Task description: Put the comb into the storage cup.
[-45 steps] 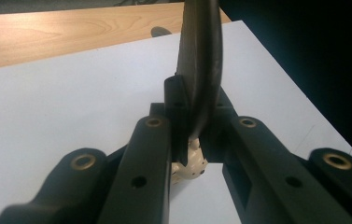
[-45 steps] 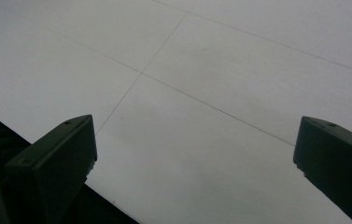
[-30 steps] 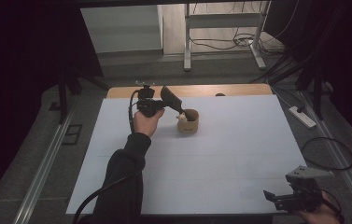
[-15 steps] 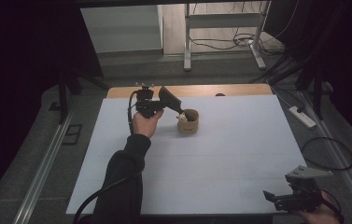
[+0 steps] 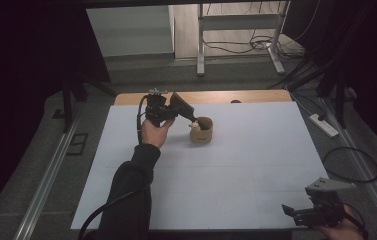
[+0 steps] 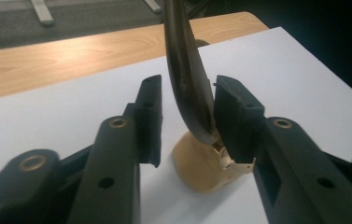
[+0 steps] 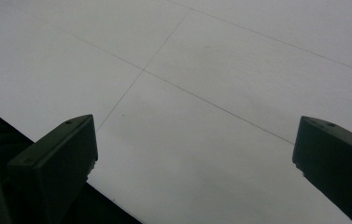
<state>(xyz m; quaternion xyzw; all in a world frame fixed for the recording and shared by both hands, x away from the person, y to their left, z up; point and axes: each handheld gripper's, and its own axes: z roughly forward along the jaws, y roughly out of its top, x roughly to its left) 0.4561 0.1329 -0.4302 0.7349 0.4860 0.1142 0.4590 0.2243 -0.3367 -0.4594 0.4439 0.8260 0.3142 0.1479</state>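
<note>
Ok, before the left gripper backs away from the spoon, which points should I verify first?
1. Left gripper released: ok. Its jaws have just been opening, with the dark spoon between them and a gap at one pad.
2. Other pad clear of the spoon: cannot tell, it looks very close.
3. Spoon end sits in the wooden cup: ok.
4. Cup upright on the white table: ok.
5. Right gripper open over bare table, far from the cup: ok.
</note>
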